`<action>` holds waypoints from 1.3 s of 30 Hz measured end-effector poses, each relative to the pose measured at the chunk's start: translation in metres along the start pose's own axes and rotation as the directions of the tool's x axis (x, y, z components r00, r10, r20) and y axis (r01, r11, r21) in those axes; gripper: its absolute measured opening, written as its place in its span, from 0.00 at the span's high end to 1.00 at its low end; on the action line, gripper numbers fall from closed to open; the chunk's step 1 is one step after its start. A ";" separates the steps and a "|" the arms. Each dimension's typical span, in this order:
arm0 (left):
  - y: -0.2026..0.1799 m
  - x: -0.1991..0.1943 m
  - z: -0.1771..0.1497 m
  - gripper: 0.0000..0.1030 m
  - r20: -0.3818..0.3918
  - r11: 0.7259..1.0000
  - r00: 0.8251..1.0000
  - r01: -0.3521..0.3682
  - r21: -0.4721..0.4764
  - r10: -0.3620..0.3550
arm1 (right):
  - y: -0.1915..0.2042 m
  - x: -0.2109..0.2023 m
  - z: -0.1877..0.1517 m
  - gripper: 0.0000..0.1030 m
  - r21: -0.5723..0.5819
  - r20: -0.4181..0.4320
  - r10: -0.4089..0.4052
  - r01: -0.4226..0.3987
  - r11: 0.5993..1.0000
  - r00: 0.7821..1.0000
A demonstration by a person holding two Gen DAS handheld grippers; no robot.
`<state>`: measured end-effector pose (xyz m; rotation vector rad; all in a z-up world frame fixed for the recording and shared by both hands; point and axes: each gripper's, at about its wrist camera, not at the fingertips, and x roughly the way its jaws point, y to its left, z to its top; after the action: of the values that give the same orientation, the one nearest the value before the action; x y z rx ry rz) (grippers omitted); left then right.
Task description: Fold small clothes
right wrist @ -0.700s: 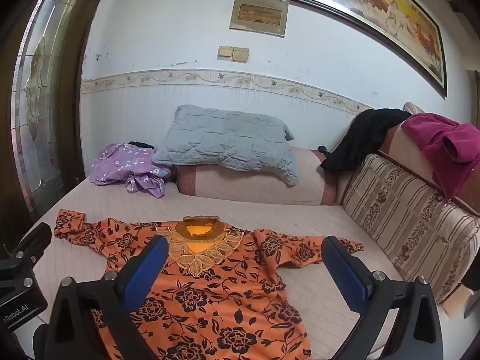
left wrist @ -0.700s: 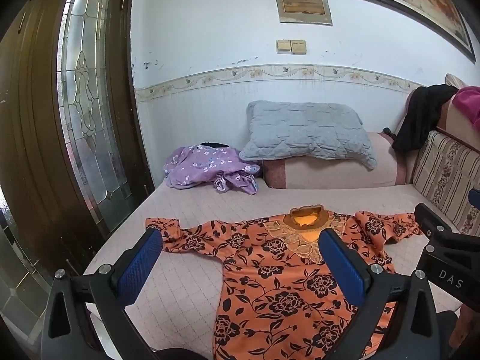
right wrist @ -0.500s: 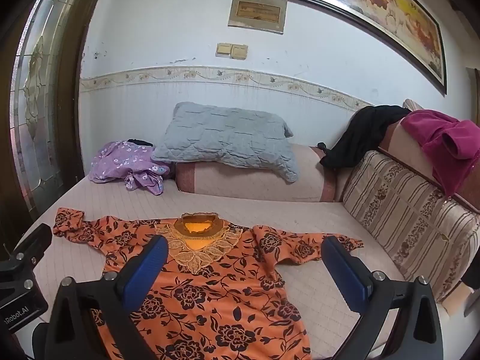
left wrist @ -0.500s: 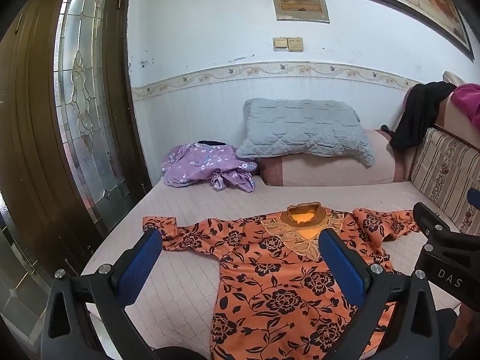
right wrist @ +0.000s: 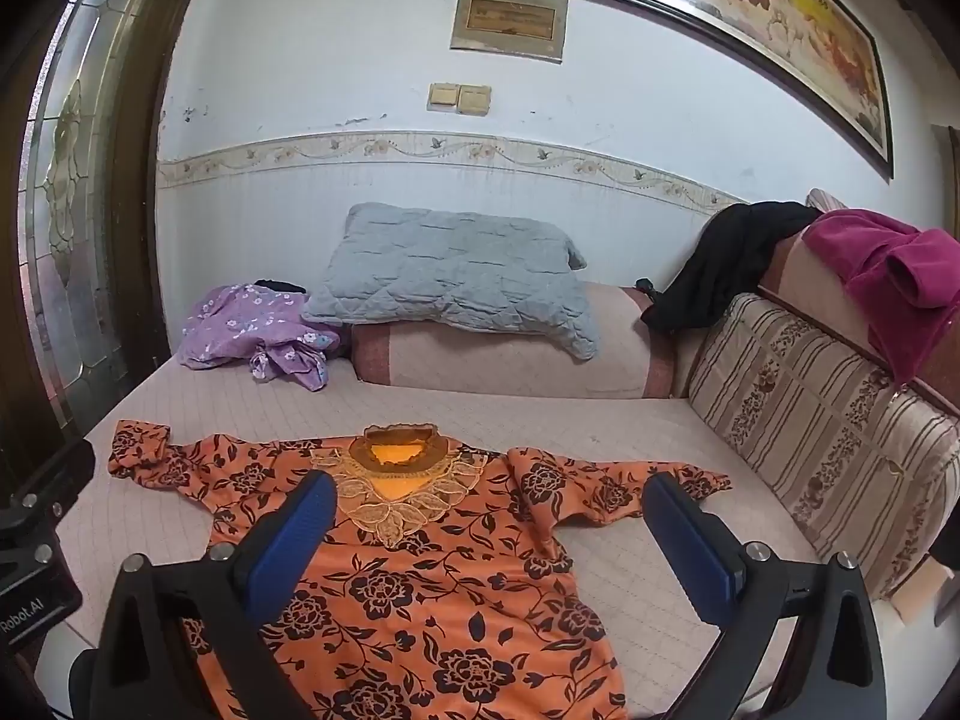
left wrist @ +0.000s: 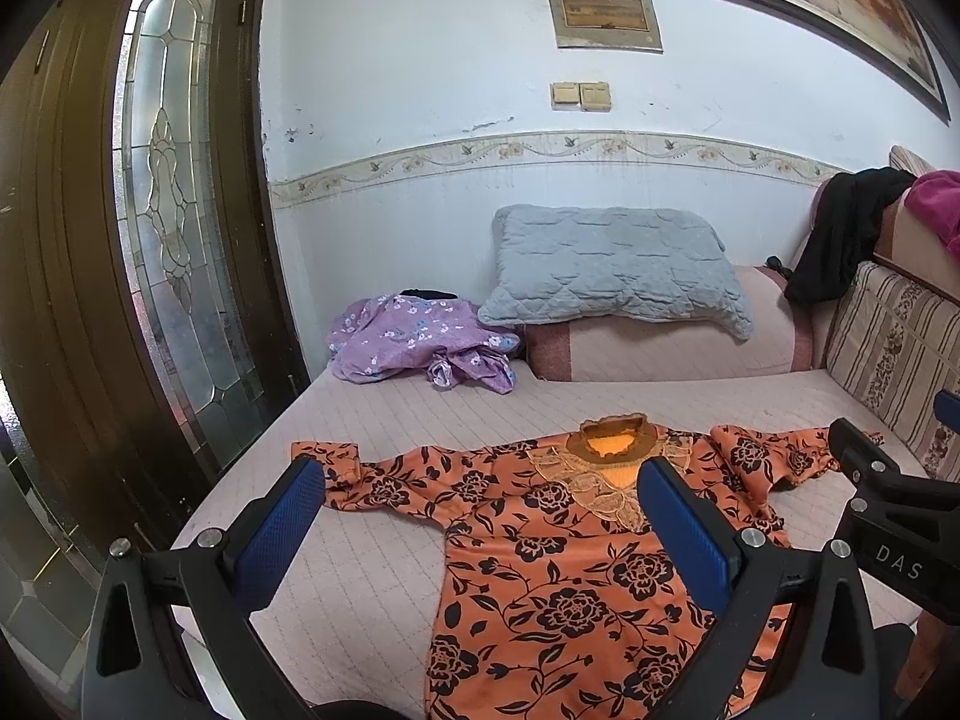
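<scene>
An orange blouse with black flowers (left wrist: 576, 576) lies flat, face up, on the pink bed, sleeves spread to both sides and the gold lace collar pointing to the far wall. It also shows in the right wrist view (right wrist: 420, 588). My left gripper (left wrist: 480, 525) is open and empty, held above the blouse's left side. My right gripper (right wrist: 489, 531) is open and empty, held above the blouse's chest and right sleeve. The right gripper's body (left wrist: 894, 516) shows at the right edge of the left wrist view.
A crumpled purple garment (left wrist: 414, 342) lies at the bed's far left. A grey pillow (left wrist: 612, 270) rests on a pink bolster (right wrist: 510, 360). A striped cushion (right wrist: 810, 438) lines the right side, with black (right wrist: 720, 264) and magenta (right wrist: 888, 264) clothes draped above. A wooden glass door (left wrist: 162, 240) stands left.
Both grippers have drawn back and up slightly from the blouse. The blouse has not moved.
</scene>
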<state>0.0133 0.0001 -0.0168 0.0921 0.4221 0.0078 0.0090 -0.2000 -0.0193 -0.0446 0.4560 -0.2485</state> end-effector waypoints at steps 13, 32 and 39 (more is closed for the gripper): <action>0.006 0.010 -0.004 0.00 -0.018 0.999 0.999 -0.036 -0.010 0.036 | 0.009 0.002 -0.006 0.00 -0.009 -0.007 0.007 -0.007 1.000 1.000; 0.009 0.018 -0.007 0.00 -0.034 0.998 0.997 -0.069 -0.005 0.069 | 0.010 0.013 -0.011 0.00 -0.001 -0.036 0.021 -0.022 1.000 0.999; 0.010 0.020 -0.008 0.00 -0.043 0.998 0.997 -0.070 -0.007 0.069 | 0.010 0.015 -0.012 0.00 -0.004 -0.038 0.023 -0.023 1.000 0.999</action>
<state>0.0283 0.0114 -0.0313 0.0985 0.4616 0.0801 0.0194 -0.1938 -0.0377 -0.0391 0.4951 -0.2262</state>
